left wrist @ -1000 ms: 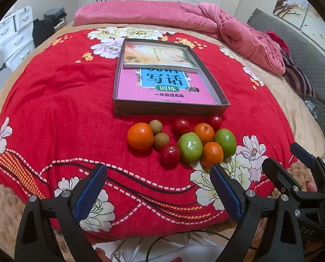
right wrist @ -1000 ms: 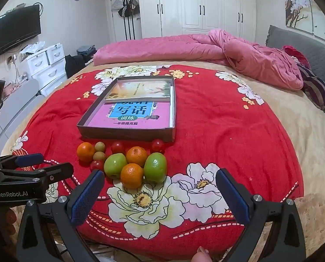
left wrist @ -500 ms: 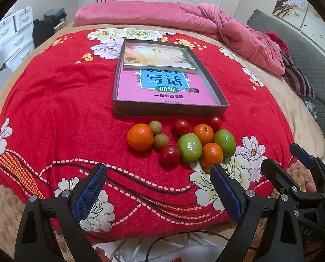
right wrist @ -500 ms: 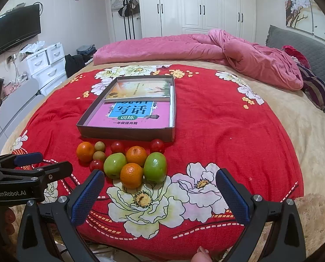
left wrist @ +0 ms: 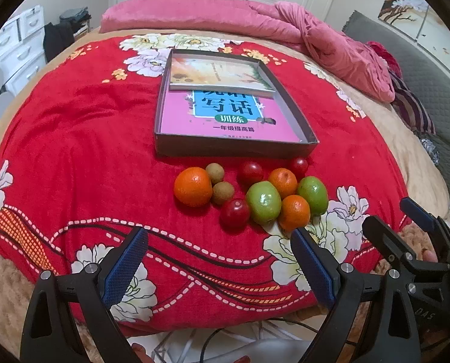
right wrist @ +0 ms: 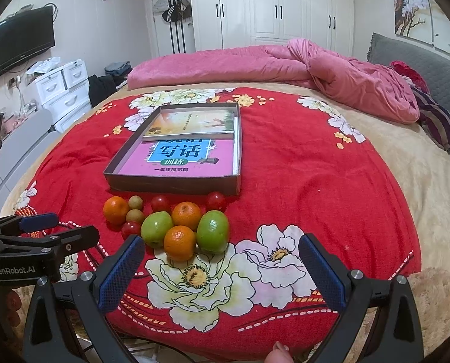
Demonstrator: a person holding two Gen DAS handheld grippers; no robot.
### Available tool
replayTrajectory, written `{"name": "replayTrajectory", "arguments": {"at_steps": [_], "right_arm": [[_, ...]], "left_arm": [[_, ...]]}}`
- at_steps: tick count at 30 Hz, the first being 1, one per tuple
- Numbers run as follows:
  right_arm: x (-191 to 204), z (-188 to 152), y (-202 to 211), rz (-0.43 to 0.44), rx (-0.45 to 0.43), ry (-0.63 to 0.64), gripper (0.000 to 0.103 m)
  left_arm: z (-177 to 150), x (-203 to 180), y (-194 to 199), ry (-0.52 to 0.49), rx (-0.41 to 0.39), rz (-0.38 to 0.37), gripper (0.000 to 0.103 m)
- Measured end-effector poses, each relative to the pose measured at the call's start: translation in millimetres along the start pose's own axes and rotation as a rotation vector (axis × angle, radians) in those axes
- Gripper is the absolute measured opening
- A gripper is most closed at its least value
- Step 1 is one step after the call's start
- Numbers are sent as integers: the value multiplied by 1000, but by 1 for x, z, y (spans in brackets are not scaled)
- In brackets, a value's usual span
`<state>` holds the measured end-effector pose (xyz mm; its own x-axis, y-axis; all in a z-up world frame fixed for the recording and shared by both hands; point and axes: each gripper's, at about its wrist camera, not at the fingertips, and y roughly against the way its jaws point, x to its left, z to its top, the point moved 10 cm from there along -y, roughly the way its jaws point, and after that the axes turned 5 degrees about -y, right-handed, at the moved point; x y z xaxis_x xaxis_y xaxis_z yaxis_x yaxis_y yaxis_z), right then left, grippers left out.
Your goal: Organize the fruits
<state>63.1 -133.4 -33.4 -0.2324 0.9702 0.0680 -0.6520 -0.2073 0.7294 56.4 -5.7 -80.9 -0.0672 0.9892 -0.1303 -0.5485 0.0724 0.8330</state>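
Fruit cluster (left wrist: pixel 249 193) before the shallow box (left wrist: pixel 234 151).
Our left gripper (left wrist: pixel 218 260) and right gripper (right wrist: pixel 221 267) hover wide open, empty.

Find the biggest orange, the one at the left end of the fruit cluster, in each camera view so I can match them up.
Left wrist view: the biggest orange lies just left of centre, at the left end of the fruit, beside two small brown fruits.
Right wrist view: the same orange lies left of centre, above the left gripper's arm.
Shared landmark: the grey box with the pink book, right behind the fruit.
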Motion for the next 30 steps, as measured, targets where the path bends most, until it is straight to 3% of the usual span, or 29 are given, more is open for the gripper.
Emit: {"name": "replayTrajectory", "arguments": {"at_steps": [22, 30], "right_arm": [[-10, -7, -27, 6, 68, -49, 103], [-15, -11, -47, 33, 141, -82, 102]], "left_arm": [[-17, -10, -28, -20, 110, -65, 95], [-14, 2, -36, 25, 131, -81, 95]]}}
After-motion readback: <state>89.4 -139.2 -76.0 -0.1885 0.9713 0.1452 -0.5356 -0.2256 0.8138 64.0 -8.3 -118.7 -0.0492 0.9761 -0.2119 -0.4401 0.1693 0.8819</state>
